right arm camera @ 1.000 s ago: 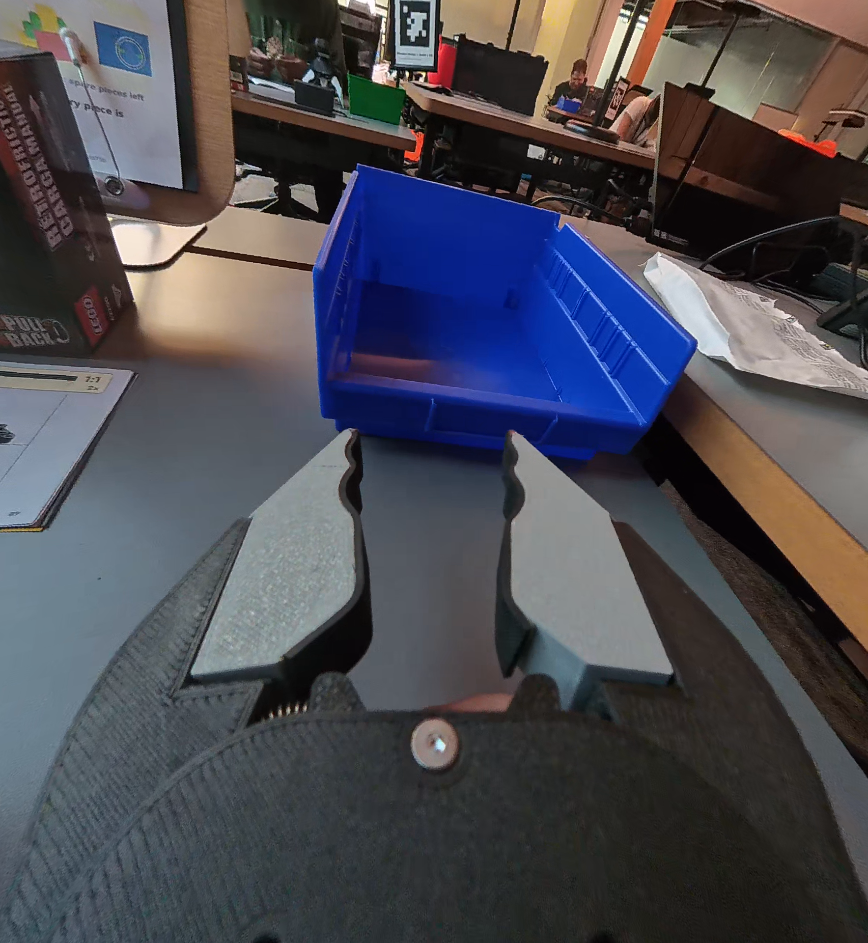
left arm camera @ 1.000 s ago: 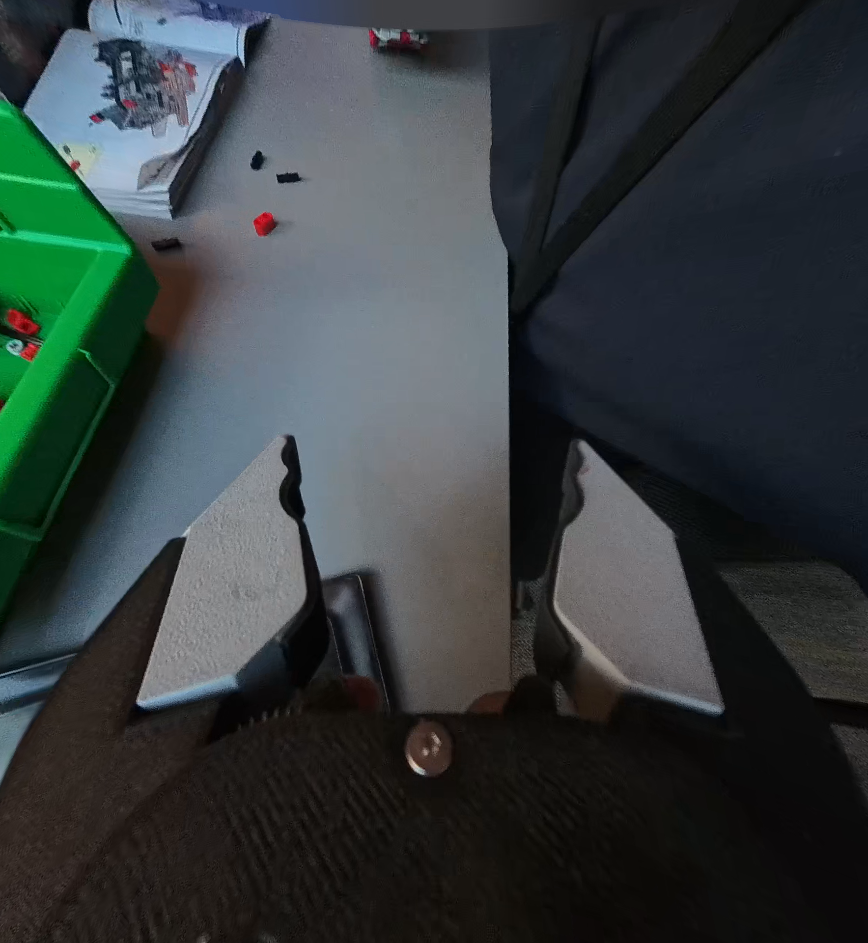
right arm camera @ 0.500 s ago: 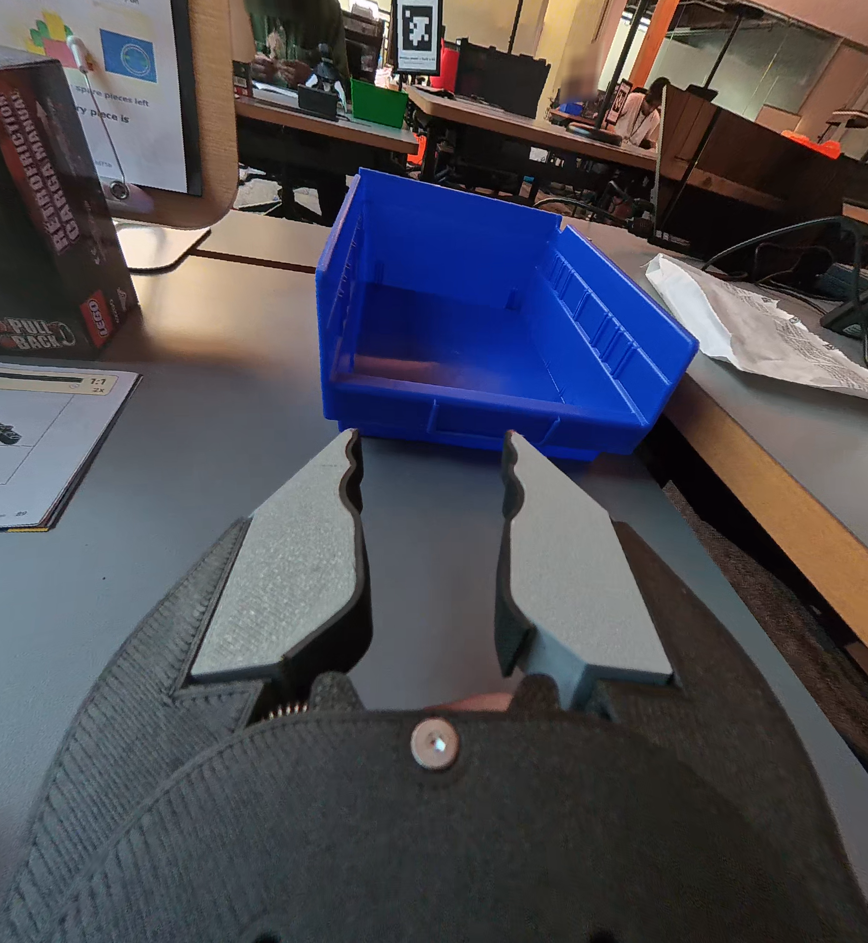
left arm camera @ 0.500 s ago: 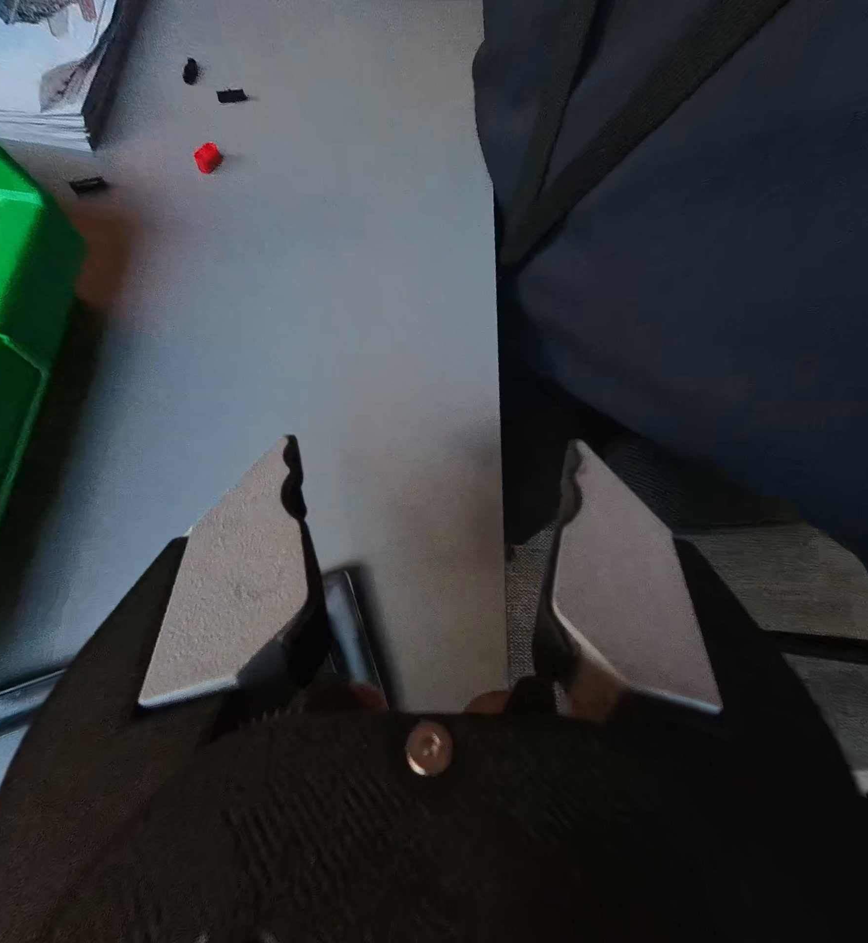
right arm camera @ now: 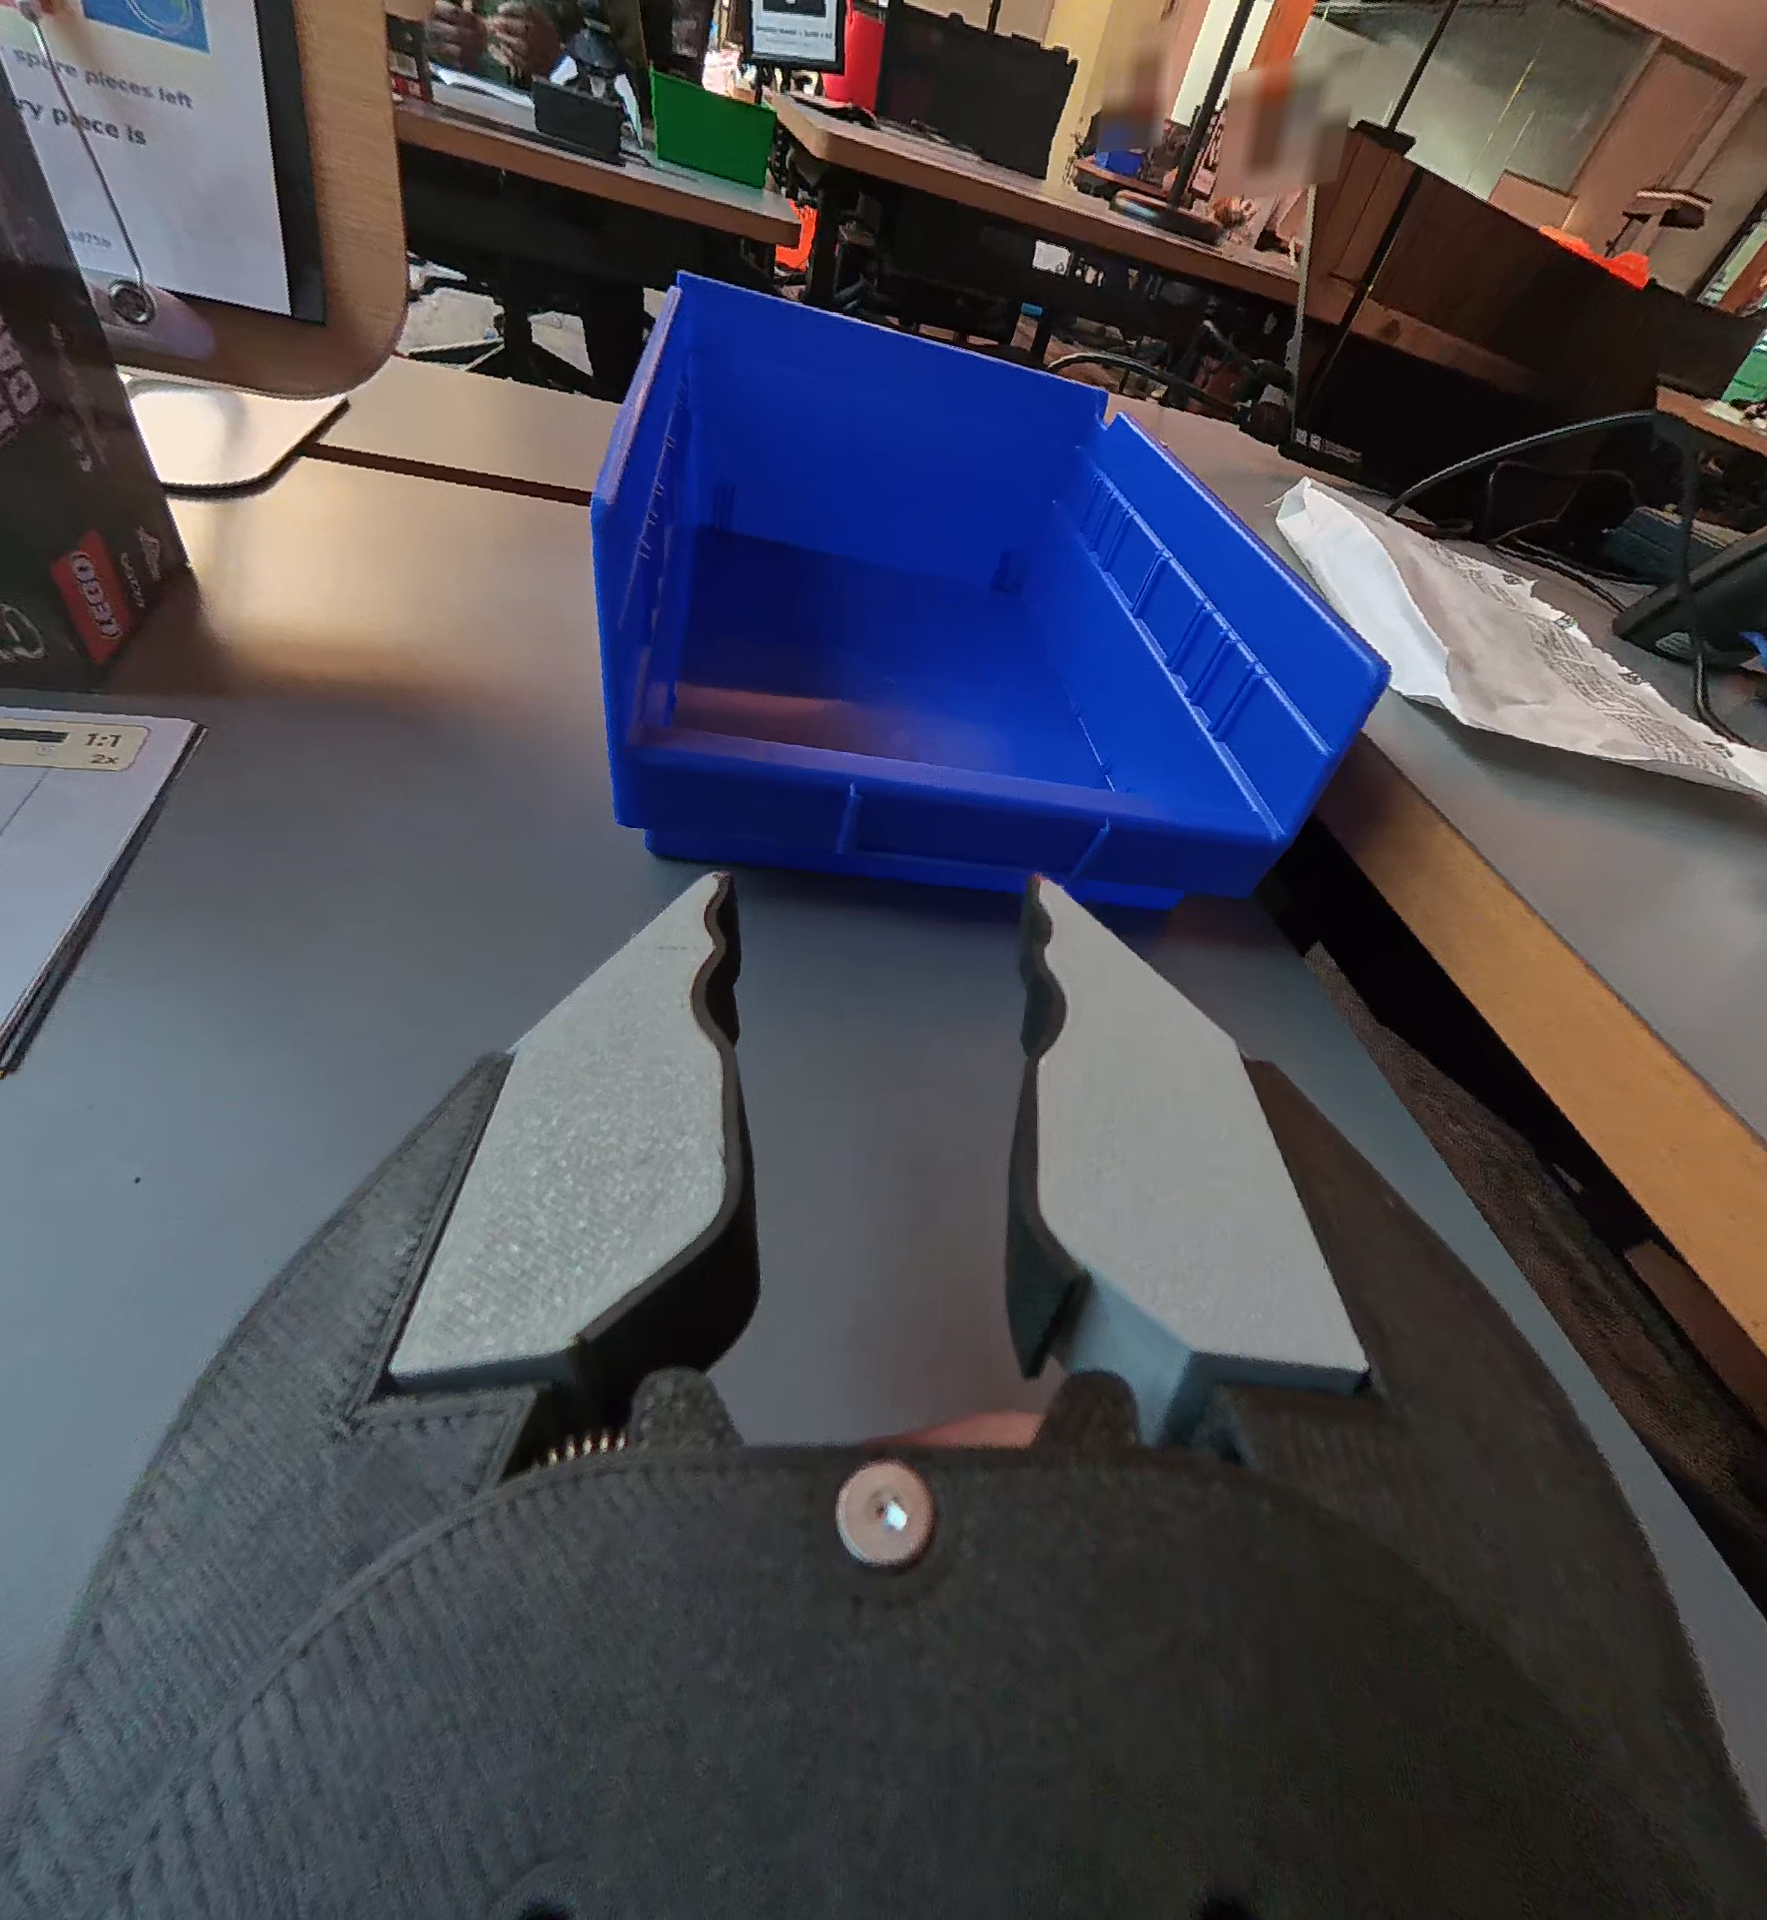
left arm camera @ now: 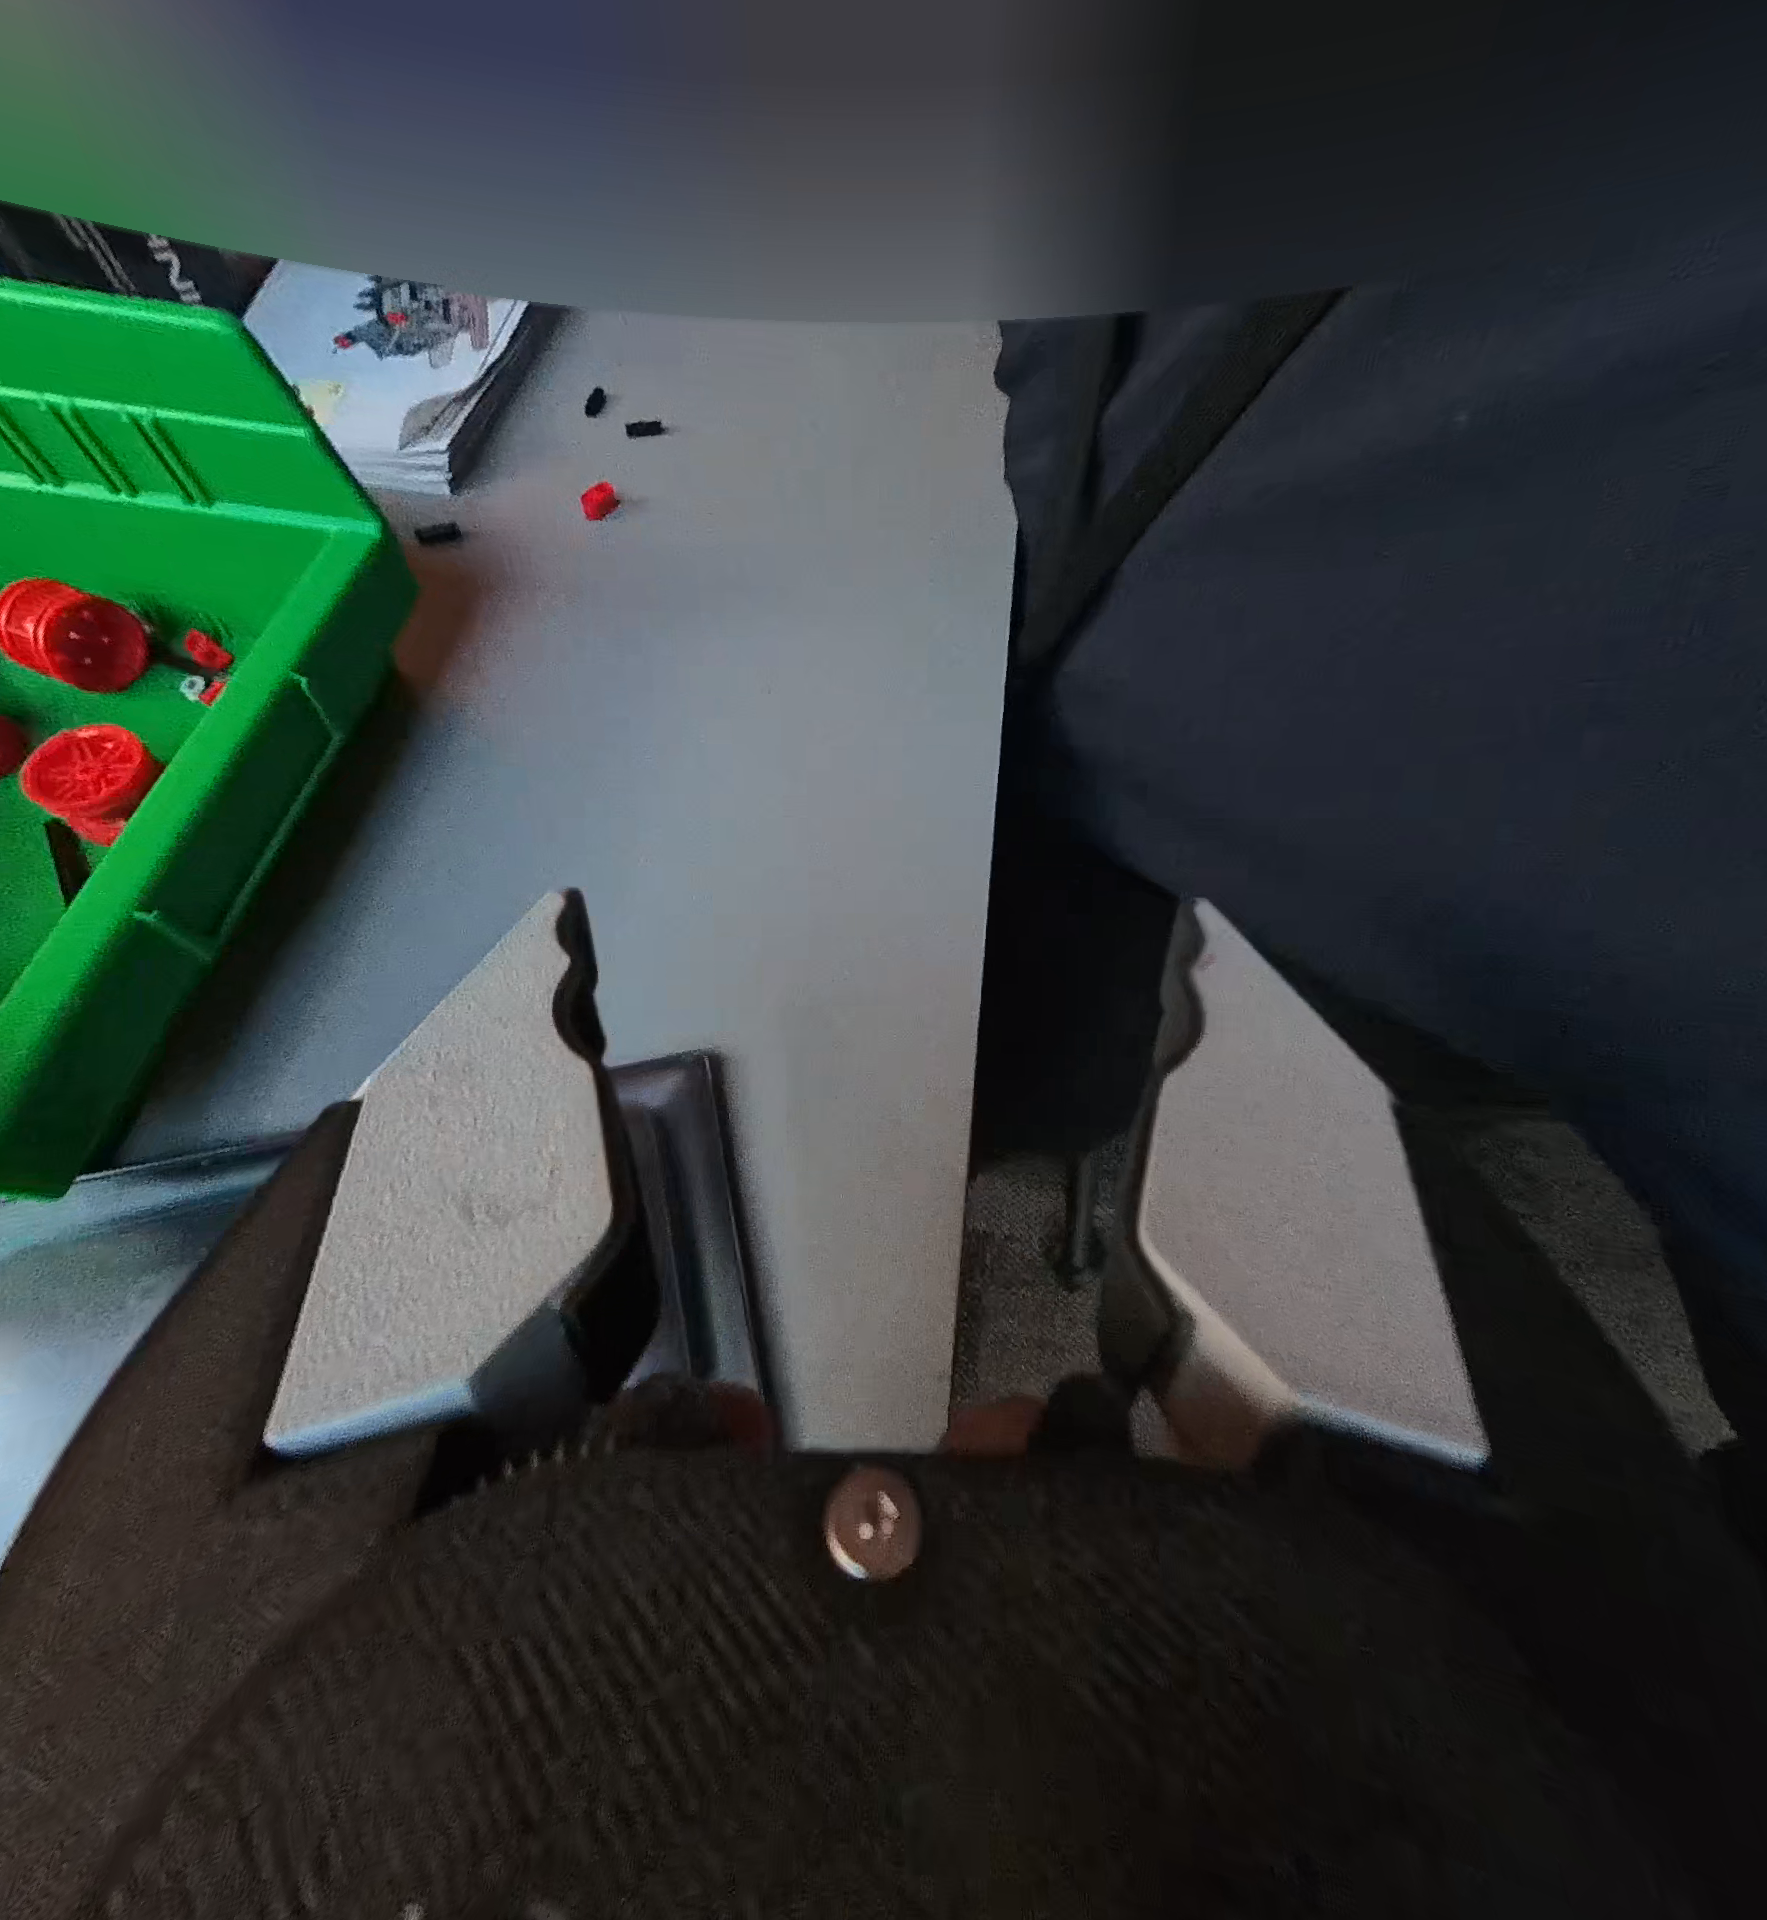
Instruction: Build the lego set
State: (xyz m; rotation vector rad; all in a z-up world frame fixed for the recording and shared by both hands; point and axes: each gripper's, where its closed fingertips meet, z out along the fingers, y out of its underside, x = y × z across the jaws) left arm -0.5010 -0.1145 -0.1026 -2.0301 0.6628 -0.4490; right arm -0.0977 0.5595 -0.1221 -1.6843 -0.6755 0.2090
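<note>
1. Left wrist view: left hand-held gripper, jaws spread wide, nothing between them, over the near edge of the grey tabletop.
2. Same view: green bin at left, holding red wheel hubs and small red parts; loose on the tabletop beyond, one red stud piece and three small black pieces; instruction booklet behind them.
3. Right wrist view: right hand-held gripper, jaws parted, grasping nothing, just short of a blue bin that looks empty.
4. Same view: instruction booklet at left, dark set box behind it.
5. Step, as judged: picking the next piece; no assembly is visible.
6. Next move calls for reaching the left hand-held gripper forward to the loose pieces or into the green bin, closing on one small part squarely.
</note>
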